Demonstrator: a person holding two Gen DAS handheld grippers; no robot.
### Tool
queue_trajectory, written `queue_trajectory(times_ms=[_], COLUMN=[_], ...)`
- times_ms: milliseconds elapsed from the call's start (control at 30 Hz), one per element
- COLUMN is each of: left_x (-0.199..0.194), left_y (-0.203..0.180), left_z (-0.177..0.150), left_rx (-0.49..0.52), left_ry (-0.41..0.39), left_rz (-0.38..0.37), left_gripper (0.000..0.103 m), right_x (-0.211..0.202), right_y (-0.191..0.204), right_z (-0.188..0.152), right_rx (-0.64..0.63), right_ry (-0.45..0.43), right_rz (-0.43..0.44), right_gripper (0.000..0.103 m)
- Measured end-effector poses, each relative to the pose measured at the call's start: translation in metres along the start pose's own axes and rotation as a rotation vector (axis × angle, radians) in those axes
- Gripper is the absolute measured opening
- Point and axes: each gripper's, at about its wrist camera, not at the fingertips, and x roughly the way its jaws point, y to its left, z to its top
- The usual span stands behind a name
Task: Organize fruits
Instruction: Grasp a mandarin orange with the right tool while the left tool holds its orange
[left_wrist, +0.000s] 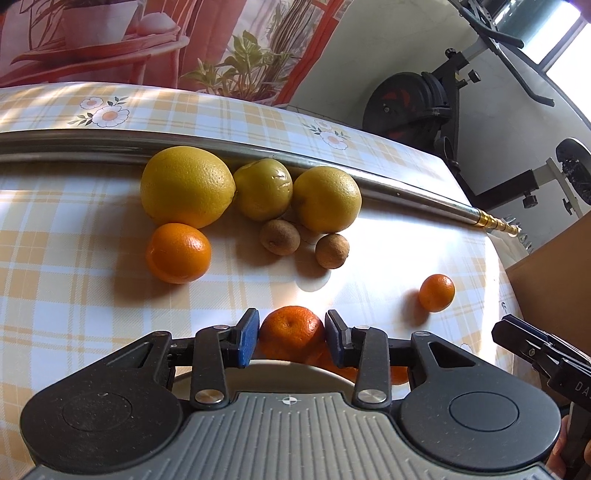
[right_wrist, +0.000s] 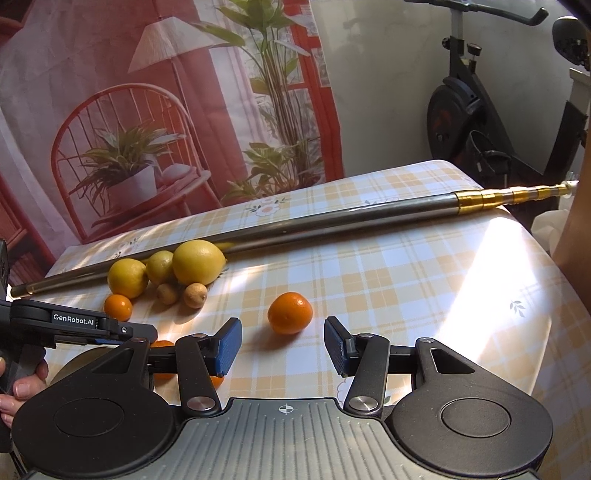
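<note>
Orange rind, dimpled and slightly glossy: the mandarin (left_wrist: 291, 332) sits between the blue pads of the left gripper (left_wrist: 291, 338), low centre of the left wrist view, jaws pinching it at its widest girth, stem dimple facing the lens. Beneath it, a pale plate (left_wrist: 266, 365) rim and more orange fruit show at the bottom of that view; whether the mandarin rests on them or hangs clear, I cannot tell.

Handling judgement: light, round, skin loose over soft flesh. Yields under pressure, so a gentle squeeze across the equator suits; too hard would bruise or split it, too light and it rolls out. Rubbery pads should hold the rind well.

Right gripper (right_wrist: 283, 345): jaws spread wide, nothing between them, hovering above the checked surface (right_wrist: 406, 280). A loose orange (right_wrist: 290, 313) lies just beyond its fingertips, centre of the right wrist view, likely the next candidate.

Upper middle of the left view: three yellow citrus (left_wrist: 187, 185) lined against a metal pole (left_wrist: 406, 192), heavier and firmer by the look, with two small brown fruits (left_wrist: 279, 236) in front of them. Small ones likely hard and apt to roll. One more orange (left_wrist: 178, 253) lies left of centre, and a small mandarin (left_wrist: 436, 292) sits apart at the right.
</note>
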Motion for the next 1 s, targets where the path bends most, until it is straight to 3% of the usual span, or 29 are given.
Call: queue_trajectory(times_ms=[267,467,1000], left_x=[-0.023,-0.052,-0.116], left_y=[-0.006,-0.001,0.058], left_z=[-0.002,-0.004,-0.005], left_rx=[0.063,0.111,0.033], left_ry=[-0.089,-0.159,-0.269], left_rz=[0.043,0.096,0.22], left_gripper=[0.04,0.04,0.04], right_x=[-0.001,-0.002,0.011], right_y=[0.002,0.017,0.058], right_z=[-0.001,0.004,0.028], right_rx=[-0.016,-0.115,-0.232], right_ry=[0.004,0.005,-0.005], right_rz=[0.001,0.005,0.082], right_gripper=[0.046,0.046,0.046])
